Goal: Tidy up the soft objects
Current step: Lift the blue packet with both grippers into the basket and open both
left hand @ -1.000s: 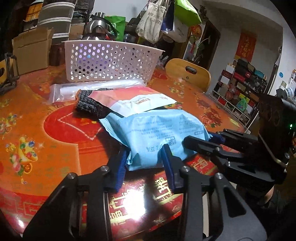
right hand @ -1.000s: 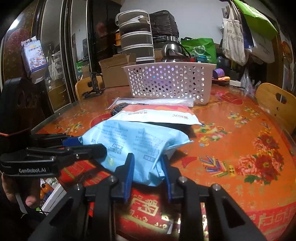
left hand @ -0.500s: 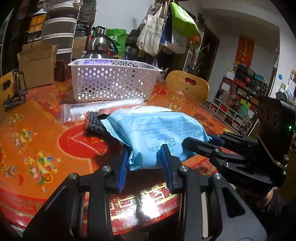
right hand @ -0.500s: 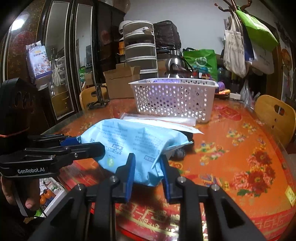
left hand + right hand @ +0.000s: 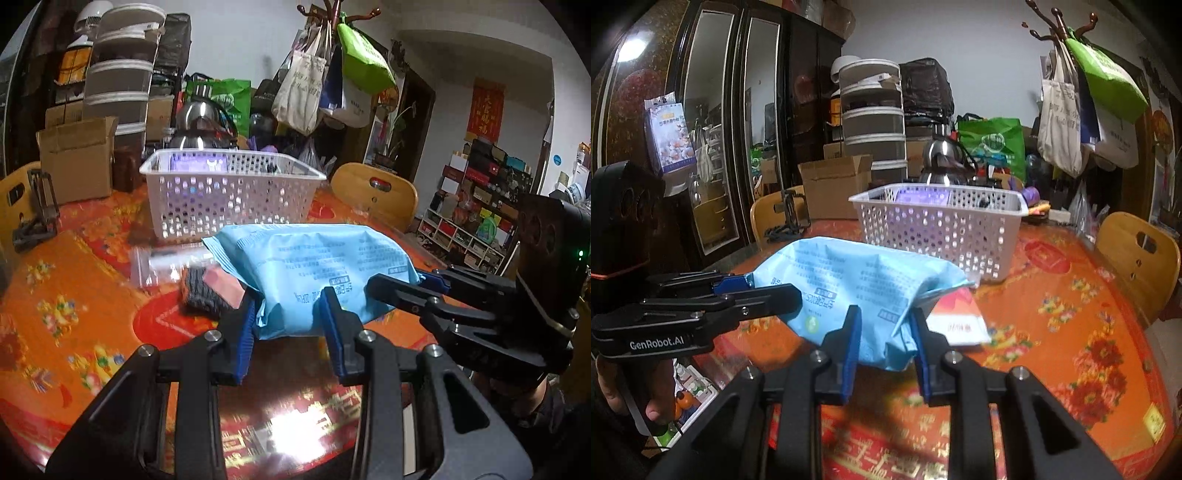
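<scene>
A soft light-blue pack hangs in the air above the table, held at both ends. My left gripper is shut on its near end. My right gripper is shut on its other end; the pack sags between them. Each gripper shows in the other's view: the right gripper and the left gripper. A white perforated basket stands behind the pack, also in the right wrist view. A dark knitted item and a red-and-white pack lie on the table below.
A clear zip bag lies in front of the basket. The round table has an orange-red patterned cloth. A cardboard box and a kettle stand behind. Wooden chairs ring the table.
Both grippers have lifted the blue pack off the pile and higher above the table. The items that lay under it now show below.
</scene>
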